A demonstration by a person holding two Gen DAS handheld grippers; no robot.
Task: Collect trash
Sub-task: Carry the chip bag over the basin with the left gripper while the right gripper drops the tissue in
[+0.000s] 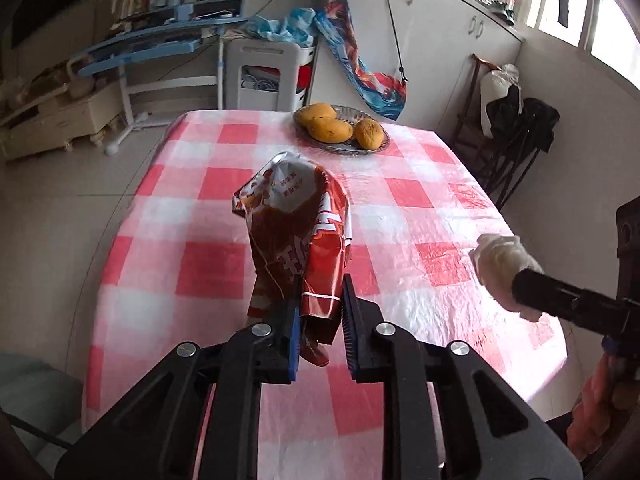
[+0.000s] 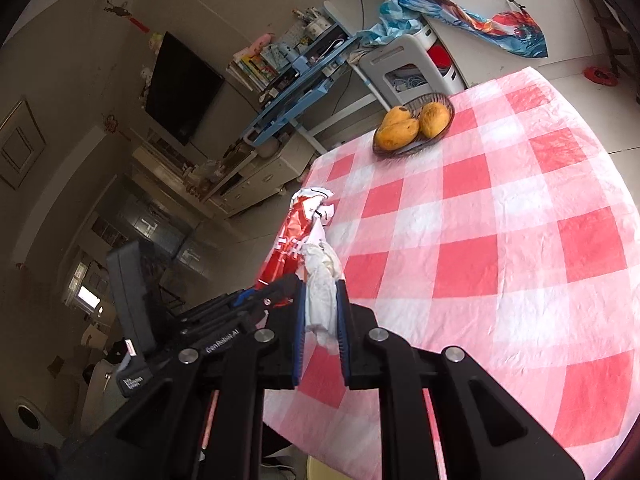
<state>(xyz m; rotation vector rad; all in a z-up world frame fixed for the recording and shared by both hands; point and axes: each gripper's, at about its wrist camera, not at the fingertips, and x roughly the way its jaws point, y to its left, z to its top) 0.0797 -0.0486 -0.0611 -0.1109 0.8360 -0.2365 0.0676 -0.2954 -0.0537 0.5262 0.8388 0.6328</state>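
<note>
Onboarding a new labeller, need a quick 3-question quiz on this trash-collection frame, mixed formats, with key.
1. True or false: the left gripper is shut on the red snack bag.
2. What does the right gripper hold? A) a mango B) a crumpled white tissue C) nothing
3. Fill in: the wire basket at the far end of the checked tablecloth holds ___ mangoes.

Key
1. True: its pads pinch the bag's lower end and the bag stands up above them.
2. B: the crumpled white tissue is squeezed between its blue pads.
3. Three.
</note>
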